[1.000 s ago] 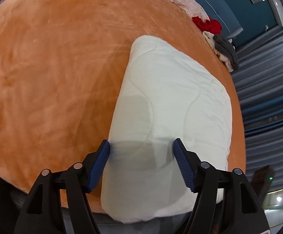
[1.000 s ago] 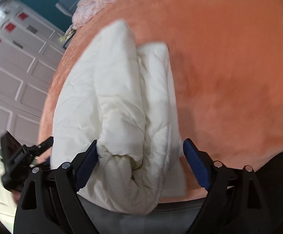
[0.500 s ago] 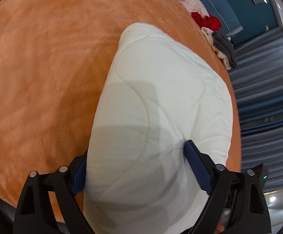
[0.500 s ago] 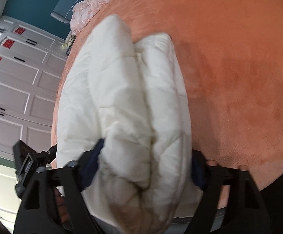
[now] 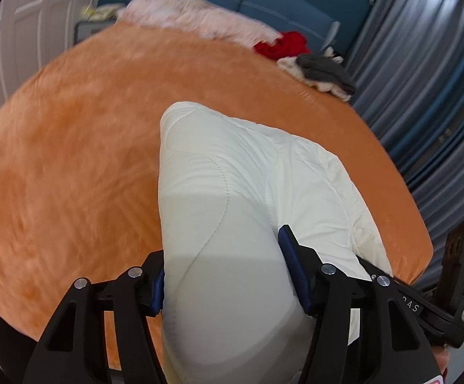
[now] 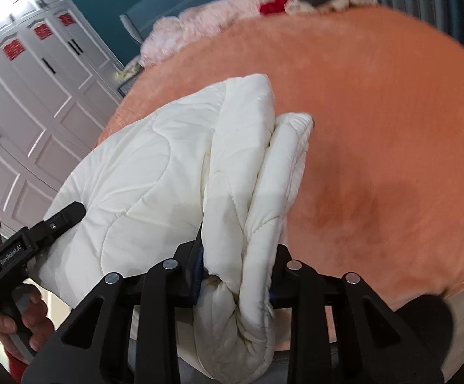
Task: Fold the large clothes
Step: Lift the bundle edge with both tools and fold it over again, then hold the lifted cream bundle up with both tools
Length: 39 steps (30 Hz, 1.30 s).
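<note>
My left claw [image 5: 228,275] and right claw [image 6: 236,272] are both clamped on the folded white quilt [image 5: 232,185], raised at the bed's [image 5: 72,147] near edge.

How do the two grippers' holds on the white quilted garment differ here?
The left gripper holds a broad, smooth fold of the white quilted garment, jaws wide apart; the right gripper pinches a narrower, bunched stack of layers, jaws closer together. Both are shut on the garment's near edge over the orange blanket.
</note>
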Each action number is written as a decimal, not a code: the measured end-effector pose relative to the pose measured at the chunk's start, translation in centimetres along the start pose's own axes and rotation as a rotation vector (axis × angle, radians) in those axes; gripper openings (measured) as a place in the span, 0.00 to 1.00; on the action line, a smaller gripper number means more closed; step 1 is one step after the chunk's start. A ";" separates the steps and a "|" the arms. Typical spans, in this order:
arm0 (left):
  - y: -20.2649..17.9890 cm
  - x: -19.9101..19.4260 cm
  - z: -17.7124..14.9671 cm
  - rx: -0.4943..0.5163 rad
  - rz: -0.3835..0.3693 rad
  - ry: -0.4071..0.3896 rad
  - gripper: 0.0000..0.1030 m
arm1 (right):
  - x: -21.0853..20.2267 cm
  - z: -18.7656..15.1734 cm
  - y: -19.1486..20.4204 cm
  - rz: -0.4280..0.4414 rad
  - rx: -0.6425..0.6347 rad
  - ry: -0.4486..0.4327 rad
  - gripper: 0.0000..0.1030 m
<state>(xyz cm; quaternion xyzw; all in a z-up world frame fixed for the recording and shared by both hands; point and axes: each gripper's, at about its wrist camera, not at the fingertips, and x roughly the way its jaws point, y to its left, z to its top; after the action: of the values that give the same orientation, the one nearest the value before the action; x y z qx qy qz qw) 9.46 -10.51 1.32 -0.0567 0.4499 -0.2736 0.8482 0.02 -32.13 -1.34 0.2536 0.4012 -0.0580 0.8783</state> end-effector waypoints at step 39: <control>-7.1 -29.0 11.9 0.303 -0.251 -0.808 0.55 | -28.1 12.1 16.2 0.096 -0.418 -0.761 0.26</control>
<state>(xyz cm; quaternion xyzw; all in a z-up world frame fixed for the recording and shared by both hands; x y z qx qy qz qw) 3.05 -3.38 31.96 -0.0879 0.0271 -0.3930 0.9149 -5.70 -26.95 32.41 0.0494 0.0395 -0.0239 0.9977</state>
